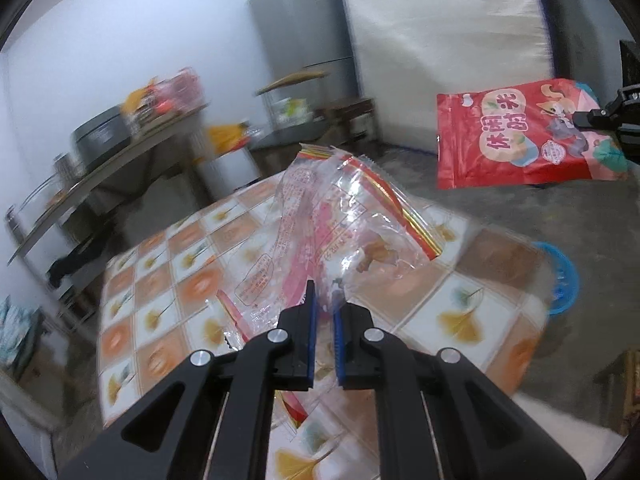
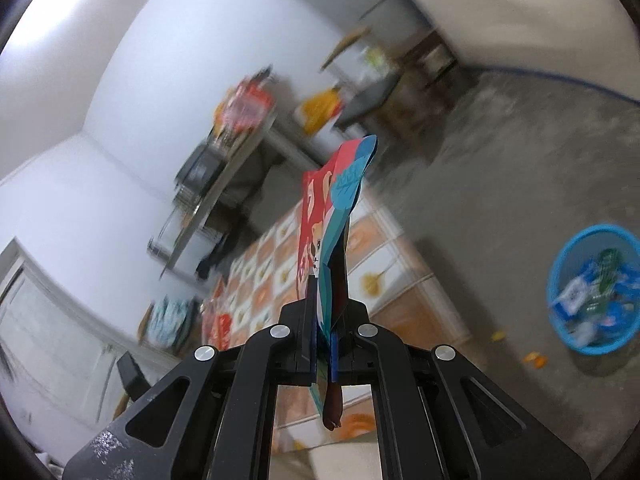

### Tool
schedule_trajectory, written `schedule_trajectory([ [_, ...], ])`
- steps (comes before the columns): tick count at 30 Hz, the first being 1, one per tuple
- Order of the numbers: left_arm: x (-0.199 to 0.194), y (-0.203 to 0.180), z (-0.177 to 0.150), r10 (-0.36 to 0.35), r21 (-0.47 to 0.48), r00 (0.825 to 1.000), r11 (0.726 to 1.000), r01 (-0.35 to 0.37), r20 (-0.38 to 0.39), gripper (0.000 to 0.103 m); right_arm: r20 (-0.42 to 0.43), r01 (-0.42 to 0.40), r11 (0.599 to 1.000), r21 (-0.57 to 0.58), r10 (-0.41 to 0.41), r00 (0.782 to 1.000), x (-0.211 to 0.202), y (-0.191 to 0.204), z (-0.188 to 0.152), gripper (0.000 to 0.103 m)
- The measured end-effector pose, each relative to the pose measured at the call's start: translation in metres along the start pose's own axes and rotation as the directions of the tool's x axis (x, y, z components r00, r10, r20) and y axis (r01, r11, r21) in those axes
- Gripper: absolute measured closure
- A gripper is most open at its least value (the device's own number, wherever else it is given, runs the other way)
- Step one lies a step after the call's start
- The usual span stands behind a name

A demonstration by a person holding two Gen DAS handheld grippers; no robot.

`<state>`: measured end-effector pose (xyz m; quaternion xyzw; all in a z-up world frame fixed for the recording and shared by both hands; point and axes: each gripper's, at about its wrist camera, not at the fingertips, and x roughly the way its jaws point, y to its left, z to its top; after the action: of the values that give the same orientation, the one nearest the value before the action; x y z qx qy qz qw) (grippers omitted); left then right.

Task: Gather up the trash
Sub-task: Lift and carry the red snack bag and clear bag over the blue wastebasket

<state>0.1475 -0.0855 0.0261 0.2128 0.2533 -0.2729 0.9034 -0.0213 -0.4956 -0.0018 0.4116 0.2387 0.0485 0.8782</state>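
Observation:
My left gripper point(image 1: 324, 300) is shut on a crumpled clear plastic bag point(image 1: 340, 216) with pink print and a red-yellow strip, held above the tiled table point(image 1: 168, 280). My right gripper point(image 2: 326, 304) is shut on a red and teal snack bag point(image 2: 332, 216), seen edge-on and held upright. The same snack bag point(image 1: 524, 136) shows flat in the left wrist view, held in the air at the right by the right gripper point(image 1: 588, 118). A blue mesh trash basket point(image 2: 592, 288) with wrappers in it stands on the floor; its rim point(image 1: 564, 280) peeks past the table.
A metal shelf table point(image 1: 104, 168) with a cooker and bags stands by the left wall. A grey fridge point(image 1: 304, 28) and a low stool point(image 1: 348, 114) are at the back. Orange scraps point(image 2: 534, 358) lie on the concrete floor near the basket.

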Motion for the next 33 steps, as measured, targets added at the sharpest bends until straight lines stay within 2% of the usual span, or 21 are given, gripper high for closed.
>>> schedule_trajectory([
  [4, 0.009, -0.039, 0.030, -0.112, 0.047, 0.993, 0.993, 0.111, 0.026, 0.096, 0.100, 0.092, 0.994, 0.054, -0.097, 0.990, -0.047, -0.039, 0.001, 0.100],
  [7, 0.018, -0.076, 0.052, -0.209, 0.081, 0.978, 0.975, 0.207, 0.025, 0.096, 0.152, 0.177, 0.978, 0.111, -0.192, 0.969, -0.074, -0.074, -0.005, 0.100],
  [10, 0.031, -0.117, 0.071, -0.302, 0.121, 0.953, 0.946, 0.300, 0.001, 0.096, 0.186, 0.256, 0.948, 0.191, -0.291, 0.939, -0.096, -0.115, -0.016, 0.100],
  [13, 0.050, -0.159, 0.088, -0.388, 0.158, 0.921, 0.907, 0.390, -0.049, 0.096, 0.183, 0.294, 0.919, 0.263, -0.347, 0.920, -0.100, -0.144, -0.025, 0.100],
  [16, 0.080, -0.203, 0.104, -0.476, 0.161, 0.868, 0.855, 0.494, -0.138, 0.096, 0.164, 0.299, 0.888, 0.349, -0.372, 0.914, -0.101, -0.180, -0.037, 0.100],
  [20, 0.130, -0.259, 0.120, -0.547, 0.134, 0.787, 0.790, 0.598, -0.285, 0.096, 0.140, 0.280, 0.839, 0.467, -0.382, 0.913, -0.094, -0.229, -0.048, 0.100],
  [21, 0.147, -0.274, 0.124, -0.565, 0.109, 0.755, 0.773, 0.625, -0.333, 0.096, 0.134, 0.273, 0.827, 0.492, -0.382, 0.914, -0.091, -0.238, -0.050, 0.100],
  [24, 0.191, -0.307, 0.128, -0.588, 0.027, 0.676, 0.745, 0.666, -0.443, 0.096, 0.115, 0.257, 0.790, 0.556, -0.379, 0.918, -0.083, -0.271, -0.056, 0.100],
  [25, 0.209, -0.320, 0.128, -0.598, -0.013, 0.637, 0.734, 0.679, -0.486, 0.096, 0.109, 0.249, 0.780, 0.575, -0.374, 0.921, -0.081, -0.279, -0.058, 0.100],
  [26, 0.226, -0.331, 0.127, -0.598, -0.043, 0.612, 0.733, 0.679, -0.518, 0.096, 0.103, 0.240, 0.764, 0.599, -0.371, 0.923, -0.076, -0.291, -0.060, 0.100],
  [28, 0.254, -0.352, 0.124, -0.580, -0.072, 0.584, 0.742, 0.667, -0.568, 0.096, 0.093, 0.236, 0.733, 0.638, -0.377, 0.921, -0.066, -0.311, -0.065, 0.100],
  [29, 0.270, -0.363, 0.121, -0.575, -0.098, 0.561, 0.745, 0.660, -0.595, 0.096, 0.091, 0.234, 0.723, 0.650, -0.380, 0.920, -0.066, -0.317, -0.067, 0.100],
  [30, 0.279, -0.368, 0.120, -0.573, -0.116, 0.549, 0.749, 0.653, -0.608, 0.096, 0.087, 0.232, 0.700, 0.676, -0.388, 0.918, -0.062, -0.327, -0.071, 0.100],
  [32, 0.308, -0.384, 0.114, -0.573, -0.177, 0.508, 0.757, 0.629, -0.644, 0.096, 0.084, 0.229, 0.665, 0.711, -0.403, 0.911, -0.058, -0.335, -0.075, 0.100],
  [33, 0.320, -0.391, 0.109, -0.567, -0.199, 0.495, 0.766, 0.612, -0.659, 0.096, 0.085, 0.223, 0.644, 0.732, -0.410, 0.908, -0.055, -0.342, -0.077, 0.100],
])
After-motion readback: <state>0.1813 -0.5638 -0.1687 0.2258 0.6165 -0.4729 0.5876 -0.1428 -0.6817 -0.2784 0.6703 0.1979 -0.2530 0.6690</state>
